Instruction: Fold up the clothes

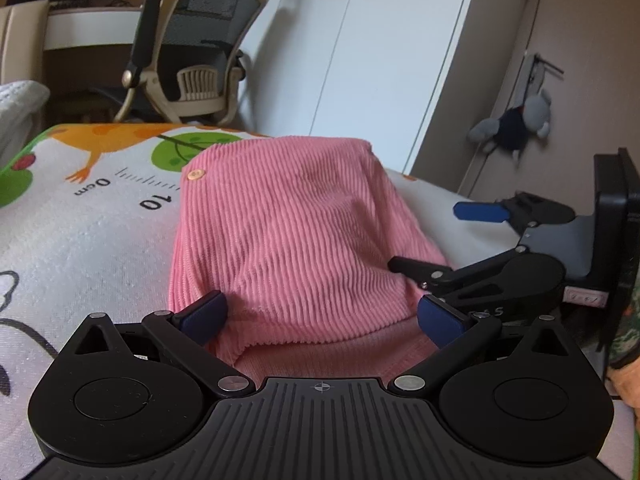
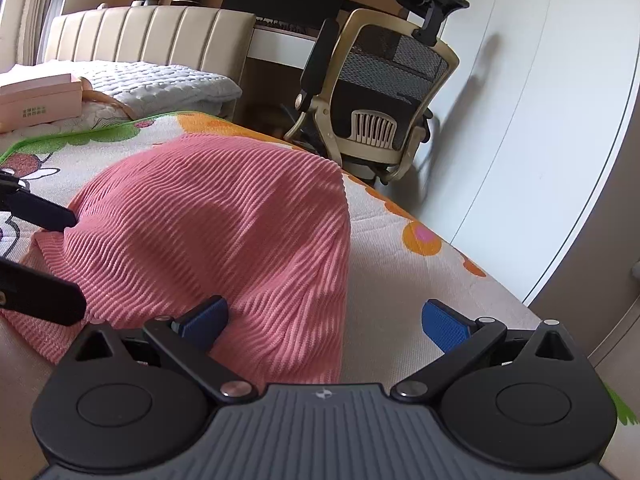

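Note:
A pink ribbed garment (image 1: pixel 288 232) lies folded into a compact pile on a printed blanket (image 1: pixel 80 240), with a small wooden button (image 1: pixel 195 175) at its far left corner. My left gripper (image 1: pixel 324 318) stands open at the garment's near edge, its blue pads on either side of the cloth, holding nothing. In the left wrist view the right gripper (image 1: pixel 436 240) is also open at the garment's right edge. The right wrist view has the same pink garment (image 2: pixel 216 232) ahead and to the left of my open right gripper (image 2: pixel 326 320); the left gripper's fingers (image 2: pixel 44 216) show at the left edge.
A mesh office chair (image 2: pixel 384 92) stands beyond the bed's far edge, by a white wardrobe (image 1: pixel 380 52). A padded headboard (image 2: pixel 152 36), a quilted pillow (image 2: pixel 160 80) and a pink box (image 2: pixel 40 100) sit at the back left. A stuffed toy (image 1: pixel 516 124) hangs on a door.

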Motion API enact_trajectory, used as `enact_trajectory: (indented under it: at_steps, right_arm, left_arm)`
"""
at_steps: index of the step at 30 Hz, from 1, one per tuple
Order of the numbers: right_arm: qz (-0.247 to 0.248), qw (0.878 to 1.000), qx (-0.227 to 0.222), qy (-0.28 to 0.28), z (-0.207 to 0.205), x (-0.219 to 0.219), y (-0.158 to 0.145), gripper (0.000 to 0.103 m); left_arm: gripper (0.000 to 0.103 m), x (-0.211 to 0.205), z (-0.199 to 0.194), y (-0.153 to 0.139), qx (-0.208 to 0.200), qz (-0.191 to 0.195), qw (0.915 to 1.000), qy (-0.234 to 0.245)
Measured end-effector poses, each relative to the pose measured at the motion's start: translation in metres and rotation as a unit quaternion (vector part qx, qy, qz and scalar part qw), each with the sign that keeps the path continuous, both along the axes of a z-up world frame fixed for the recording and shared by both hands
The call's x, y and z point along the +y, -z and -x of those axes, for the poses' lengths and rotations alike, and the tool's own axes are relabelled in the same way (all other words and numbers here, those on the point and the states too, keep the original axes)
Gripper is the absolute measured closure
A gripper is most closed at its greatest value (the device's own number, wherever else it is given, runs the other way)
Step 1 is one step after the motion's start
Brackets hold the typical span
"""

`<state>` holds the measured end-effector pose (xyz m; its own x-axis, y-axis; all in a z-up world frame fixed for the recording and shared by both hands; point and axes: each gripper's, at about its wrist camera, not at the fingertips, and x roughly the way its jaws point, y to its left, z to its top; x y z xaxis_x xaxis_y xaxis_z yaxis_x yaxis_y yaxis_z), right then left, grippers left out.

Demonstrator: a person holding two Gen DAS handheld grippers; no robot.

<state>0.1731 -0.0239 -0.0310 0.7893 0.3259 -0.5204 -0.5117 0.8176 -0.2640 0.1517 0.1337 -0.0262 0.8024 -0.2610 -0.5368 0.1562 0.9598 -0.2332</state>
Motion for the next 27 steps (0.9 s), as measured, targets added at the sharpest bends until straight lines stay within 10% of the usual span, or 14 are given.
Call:
enact_trajectory:
  at_steps: [21, 27]
  right_arm:
    - [0.003, 0.999, -0.029, 0.015, 0.02, -0.003, 0.0, 0.0]
    - [-0.017, 0.999, 0.029, -0.001, 0.074, -0.027, -0.001, 0.0]
  left_arm:
    - [0.0, -0.009, 0.01, 0.0, 0.024, -0.038, 0.9969, -0.066]
    - [0.0, -0.038, 0.057, 0.0, 0.045, -0.081, 0.9919, -0.086]
